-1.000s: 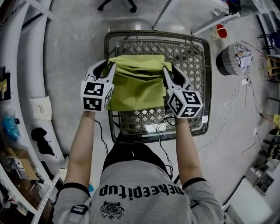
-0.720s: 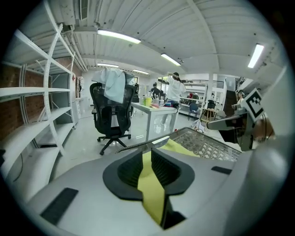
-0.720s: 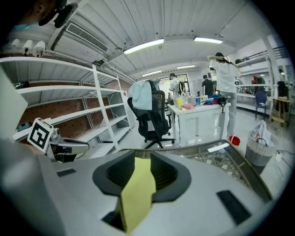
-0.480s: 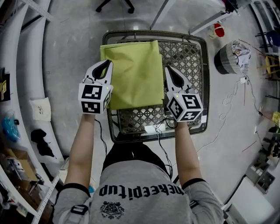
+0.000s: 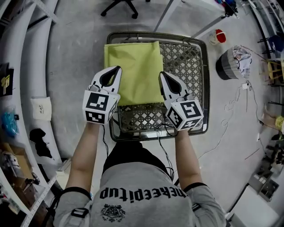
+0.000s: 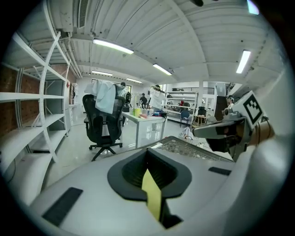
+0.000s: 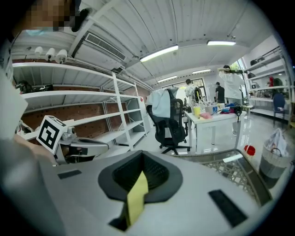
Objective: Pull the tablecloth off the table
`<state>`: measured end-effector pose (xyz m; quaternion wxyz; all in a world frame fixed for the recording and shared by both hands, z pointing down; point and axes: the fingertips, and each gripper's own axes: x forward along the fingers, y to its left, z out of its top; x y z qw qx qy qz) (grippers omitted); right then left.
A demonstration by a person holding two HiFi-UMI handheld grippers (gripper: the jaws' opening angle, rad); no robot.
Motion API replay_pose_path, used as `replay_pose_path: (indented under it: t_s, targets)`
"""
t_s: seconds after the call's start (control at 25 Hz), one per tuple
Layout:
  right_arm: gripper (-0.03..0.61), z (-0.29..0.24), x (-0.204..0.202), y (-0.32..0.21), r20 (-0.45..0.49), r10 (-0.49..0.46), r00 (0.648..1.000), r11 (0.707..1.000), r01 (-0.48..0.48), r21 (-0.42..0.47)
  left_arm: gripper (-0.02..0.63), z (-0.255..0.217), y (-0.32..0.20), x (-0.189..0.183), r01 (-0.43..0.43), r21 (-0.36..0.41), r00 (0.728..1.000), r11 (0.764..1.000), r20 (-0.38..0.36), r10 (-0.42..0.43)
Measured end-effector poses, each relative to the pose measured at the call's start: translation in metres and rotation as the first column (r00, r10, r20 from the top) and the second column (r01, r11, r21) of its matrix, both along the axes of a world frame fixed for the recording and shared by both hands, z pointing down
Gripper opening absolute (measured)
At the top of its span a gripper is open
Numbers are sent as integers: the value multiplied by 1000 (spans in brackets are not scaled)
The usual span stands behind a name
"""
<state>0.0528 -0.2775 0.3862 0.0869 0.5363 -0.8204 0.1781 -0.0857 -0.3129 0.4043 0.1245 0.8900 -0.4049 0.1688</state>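
A yellow-green tablecloth [image 5: 133, 66] lies flat over the left part of a wire-mesh table [image 5: 188, 57]. My left gripper [image 5: 114, 74] is at the cloth's left edge near its front corner, and my right gripper [image 5: 163, 80] is at its right edge. Both pairs of jaws have just been closing and are now shut, each with cloth between them. In the left gripper view a narrow strip of cloth [image 6: 152, 196] sticks up between the shut left gripper [image 6: 150, 171]. The right gripper view shows the same: a cloth strip [image 7: 135, 198] pinched in the right gripper [image 7: 140, 177].
The table's dark rim [image 5: 208, 84] frames bare mesh on the right and at the front. A black office chair [image 5: 117, 4] stands beyond the table. A grey bin [image 5: 230, 62] and a red object [image 5: 219, 36] sit on the floor at right, with cables. White shelving [image 5: 26, 66] curves along the left.
A second ago the cloth was bunched in folds between the grippers; now it lies flat. Both grippers have come nearer me, risen a little, and shut on the cloth's side edges.
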Motion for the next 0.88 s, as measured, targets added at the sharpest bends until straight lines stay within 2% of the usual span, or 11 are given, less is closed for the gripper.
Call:
replay_pose_path:
  t_s: [0.56,0.88]
  targets:
    - [11,-53,-19,79,23,-98,995,992,96,82,14,-69,95,34,-52,106,996,993,-61,59]
    - [11,-81,-25,136,30,-153,988,980,147,134,14,-98,155,48,-75,132,991,988,-100,88]
